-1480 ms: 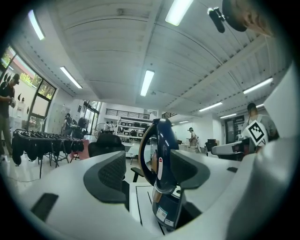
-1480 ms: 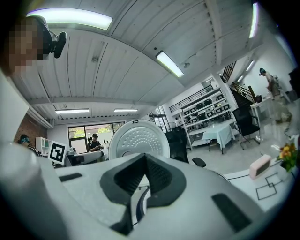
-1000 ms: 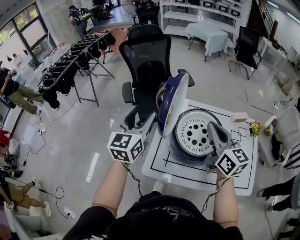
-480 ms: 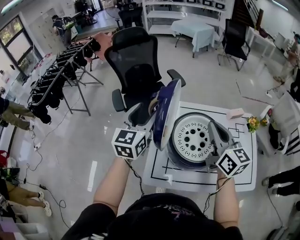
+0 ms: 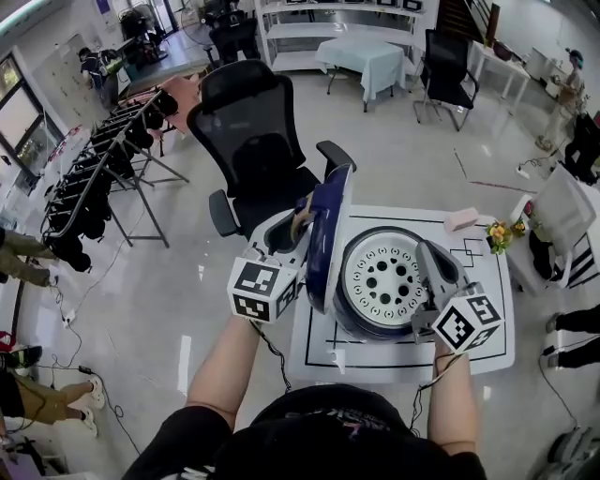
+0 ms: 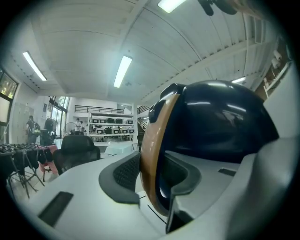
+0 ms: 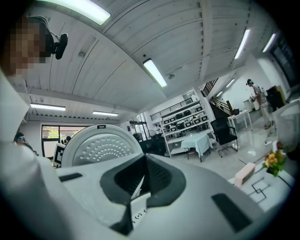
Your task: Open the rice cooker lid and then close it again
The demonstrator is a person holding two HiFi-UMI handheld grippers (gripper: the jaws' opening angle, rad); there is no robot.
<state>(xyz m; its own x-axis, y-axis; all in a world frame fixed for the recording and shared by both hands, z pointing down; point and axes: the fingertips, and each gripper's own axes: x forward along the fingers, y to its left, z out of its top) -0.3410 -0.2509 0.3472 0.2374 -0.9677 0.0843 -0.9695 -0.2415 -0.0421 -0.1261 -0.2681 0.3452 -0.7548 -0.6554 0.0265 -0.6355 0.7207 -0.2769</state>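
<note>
Small white bench [image 5: 487,352] w/ black line markings, standing on a glossy pale floor [image 5: 169,309] in a big open workroom. Black mesh office chair [image 5: 258,150] right behind the bench. Clothes rack [image 5: 103,159] hung w/ dark items off to the left. At the back, shelving [image 5: 309,19] and a table under a pale cloth [image 5: 361,56]. On the bench's far right: a pink block [image 5: 460,219], and a small bunch of flowers [image 5: 500,234] near it.

Rice cooker [image 5: 349,323] sits mid-bench, navy body. Its lid [image 5: 323,239] is open, standing approx upright on the cooker's left side. A white disc w/ round holes [image 5: 382,277] faces up inside the body.

Left gripper [image 6: 152,185]: at the lid's left, pointing level. Jaws partly closed and just been closing. The lid's gold-trimmed edge runs btwn the pads, which sit against it on both sides, so it grips the lid.

Right gripper [image 7: 143,173]: jaws fully closed, pads meeting, nothing btwn them. In the head view it lies over the cooker's near-right rim; can't tell if it touches. Its own view looks across at the lid's white, finely perforated inner face, upright.
</note>
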